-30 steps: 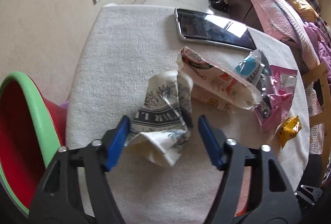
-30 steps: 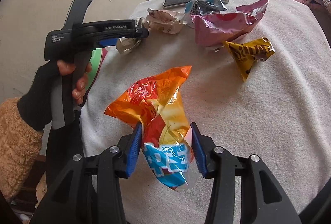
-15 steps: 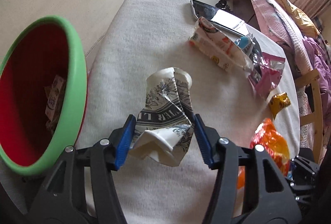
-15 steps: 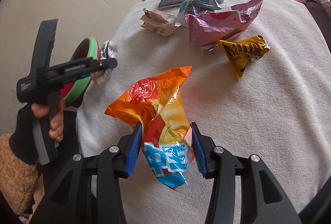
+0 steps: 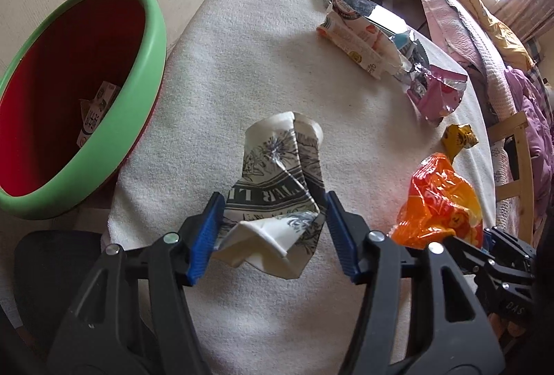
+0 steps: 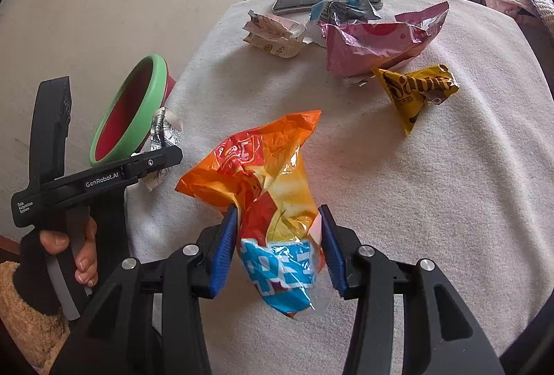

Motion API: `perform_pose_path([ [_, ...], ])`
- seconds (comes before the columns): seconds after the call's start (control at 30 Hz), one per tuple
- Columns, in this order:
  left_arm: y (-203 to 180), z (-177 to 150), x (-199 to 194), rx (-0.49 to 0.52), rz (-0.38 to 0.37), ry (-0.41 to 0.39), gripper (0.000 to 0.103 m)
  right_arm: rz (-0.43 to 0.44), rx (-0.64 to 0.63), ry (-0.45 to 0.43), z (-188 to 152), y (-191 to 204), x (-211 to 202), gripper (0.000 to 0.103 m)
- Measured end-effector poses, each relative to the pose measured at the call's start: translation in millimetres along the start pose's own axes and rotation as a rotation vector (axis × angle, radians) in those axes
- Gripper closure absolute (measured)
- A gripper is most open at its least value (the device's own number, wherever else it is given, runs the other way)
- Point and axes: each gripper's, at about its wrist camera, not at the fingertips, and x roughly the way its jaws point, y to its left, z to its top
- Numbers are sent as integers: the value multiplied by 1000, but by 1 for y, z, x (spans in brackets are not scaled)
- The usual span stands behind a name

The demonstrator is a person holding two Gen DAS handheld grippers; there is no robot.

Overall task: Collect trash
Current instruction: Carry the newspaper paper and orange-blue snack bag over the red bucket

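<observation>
Two pieces held, one now nearing the bin [image 5: 145, 70].
Left gripper [image 5: 273, 229] fingers pinch the crumpled paper cup [image 5: 280, 181], carried closer beside the bin; right gripper [image 6: 277, 247] fingers clamp the orange snack bag [image 6: 263, 181] above the worktop [image 6: 432, 202].

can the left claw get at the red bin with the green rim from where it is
Probably yes. The left claw, shut on the crumpled printed paper cup, sits near the table edge, and the red bin with the green rim stands open beside that edge with nothing between them.

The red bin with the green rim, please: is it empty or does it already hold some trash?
Not empty: the red bin already holds a printed wrapper inside.
</observation>
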Motion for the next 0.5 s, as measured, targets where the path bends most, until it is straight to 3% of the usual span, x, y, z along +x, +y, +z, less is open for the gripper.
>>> perform_pose_path([
  [0.2, 1, -3, 0, -9, -2, -3, 42, -2, -1, -4, 0, 0, -2, 58],
  [0.3, 3, -4, 1, -18, 5, -4, 34, -2, -3, -4, 0, 1, -2, 57],
  [0.5, 4, -5, 2, -23, -2, 5, 35, -4, -6, -9, 0, 2, -4, 57],
])
